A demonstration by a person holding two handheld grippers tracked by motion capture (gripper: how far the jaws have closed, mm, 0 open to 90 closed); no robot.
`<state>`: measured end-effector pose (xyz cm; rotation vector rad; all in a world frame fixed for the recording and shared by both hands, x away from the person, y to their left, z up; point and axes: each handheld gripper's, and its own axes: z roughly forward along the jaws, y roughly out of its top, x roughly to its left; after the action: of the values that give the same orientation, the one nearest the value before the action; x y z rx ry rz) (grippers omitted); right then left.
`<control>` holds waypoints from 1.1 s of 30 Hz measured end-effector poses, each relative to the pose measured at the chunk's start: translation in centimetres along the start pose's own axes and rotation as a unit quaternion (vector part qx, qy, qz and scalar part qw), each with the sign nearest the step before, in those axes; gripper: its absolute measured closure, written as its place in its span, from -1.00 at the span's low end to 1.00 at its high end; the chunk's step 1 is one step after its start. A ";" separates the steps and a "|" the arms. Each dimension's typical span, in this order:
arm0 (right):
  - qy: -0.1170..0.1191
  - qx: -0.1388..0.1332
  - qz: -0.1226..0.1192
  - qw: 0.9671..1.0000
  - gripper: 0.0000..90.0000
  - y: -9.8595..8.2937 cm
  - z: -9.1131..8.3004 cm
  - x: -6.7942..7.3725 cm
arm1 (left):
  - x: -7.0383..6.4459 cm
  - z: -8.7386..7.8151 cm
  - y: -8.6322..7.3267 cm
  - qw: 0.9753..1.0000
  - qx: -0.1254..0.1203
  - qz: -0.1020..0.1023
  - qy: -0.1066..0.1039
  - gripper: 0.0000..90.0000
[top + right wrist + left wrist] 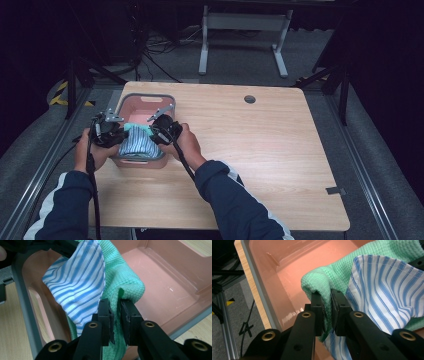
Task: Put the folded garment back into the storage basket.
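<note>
Mint-green waffle-weave cloth [342, 272], bunched, hanging in the near end of a shallow pink plastic basket with grey rim [131, 96]. A white cloth with blue stripes [384, 290] lies against the green one, draped on its near side; in the high view the striped cloth [138, 144] covers the near part of the basket, with a strip of green [135, 128] showing just beyond it.

Left tool [326, 300]: jaws pressed together on a raised fold of the green cloth, at the bundle's left edge. Right tool [115, 307]: jaws pinching another fold of the same green cloth at its right edge, striped cloth just beside the left jaw. Both folds lifted above the basket floor; far half of the basket floor bare.

In the high view the left tool [114, 131] and right tool [159, 131] sit at the basket's near left and near right, close together. Basket stands at the far left of the light wood counter [260, 150]. Dark sleeves with white stripes [235, 200] come in from the near edge.
</note>
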<state>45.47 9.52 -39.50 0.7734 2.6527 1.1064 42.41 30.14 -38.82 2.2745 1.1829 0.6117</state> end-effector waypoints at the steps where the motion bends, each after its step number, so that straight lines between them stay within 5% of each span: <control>1: -0.001 0.001 -0.003 1.000 0.73 0.0 0.0 0.0 | 0.0 0.0 0.0 1.000 0.000 0.001 0.001 0.80; 10: -0.010 0.005 0.005 1.000 0.58 -0.1 -0.2 -0.4 | 0.2 -0.2 -0.4 1.000 0.009 -0.009 0.011 0.62; 28: -0.019 -0.010 0.005 1.000 0.28 -0.3 -1.6 -0.7 | -0.2 -1.8 -0.2 0.999 -0.025 -0.016 0.026 0.17; 33: -0.027 -0.021 0.004 0.999 0.15 -0.4 -2.5 -0.9 | -1.0 -2.5 0.0 0.999 -0.046 -0.010 0.014 0.04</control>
<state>45.20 7.25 -38.07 0.7950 2.5763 1.1229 40.44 29.90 -37.07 2.1827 1.1651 0.6787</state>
